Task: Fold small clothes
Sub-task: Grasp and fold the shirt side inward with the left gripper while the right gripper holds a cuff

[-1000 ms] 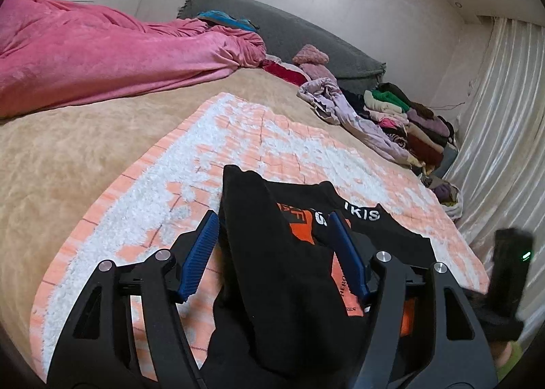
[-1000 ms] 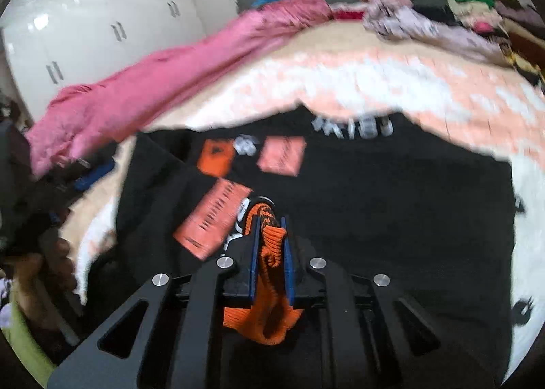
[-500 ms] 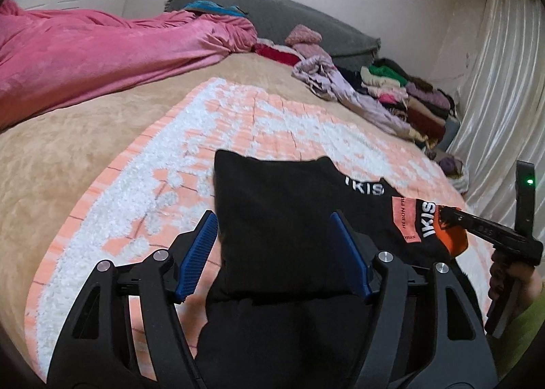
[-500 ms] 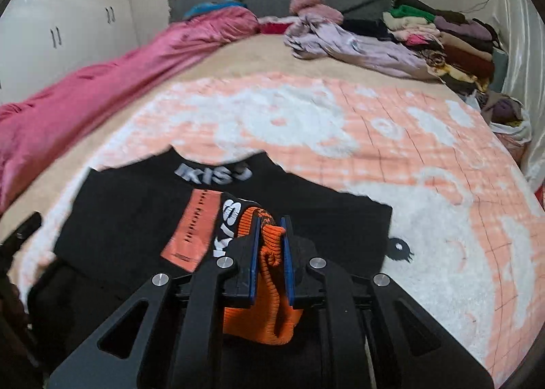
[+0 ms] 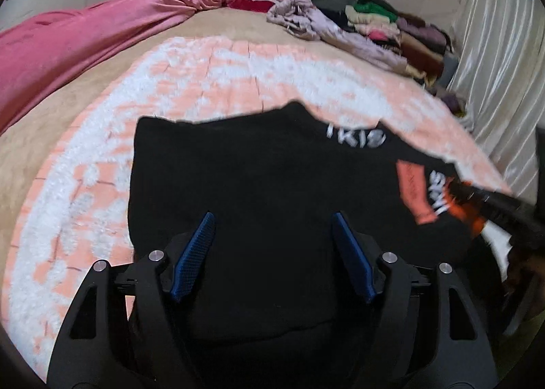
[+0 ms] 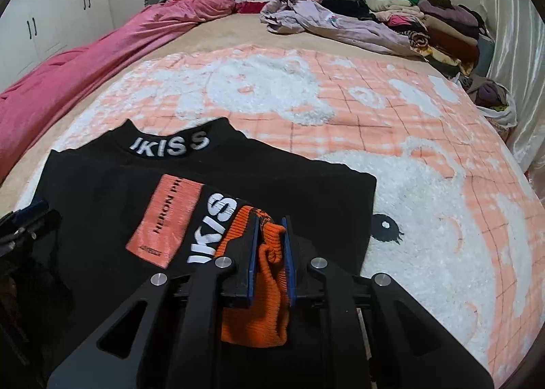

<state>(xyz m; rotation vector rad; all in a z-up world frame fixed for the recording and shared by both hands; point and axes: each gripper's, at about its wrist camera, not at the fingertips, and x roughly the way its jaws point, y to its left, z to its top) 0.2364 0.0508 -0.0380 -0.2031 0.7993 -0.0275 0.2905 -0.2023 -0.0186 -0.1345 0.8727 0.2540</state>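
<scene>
Spread left claw (image 5: 272, 254) over black sweater (image 5: 259, 167)

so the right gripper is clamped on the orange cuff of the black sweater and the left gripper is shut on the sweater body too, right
Not quite. The right gripper is indeed clamped on the orange cuff of the black sweater. But the left gripper is open: the left wrist view shows its blue fingers spread wide apart, with the sweater body lying between them, not pinched.
</scene>
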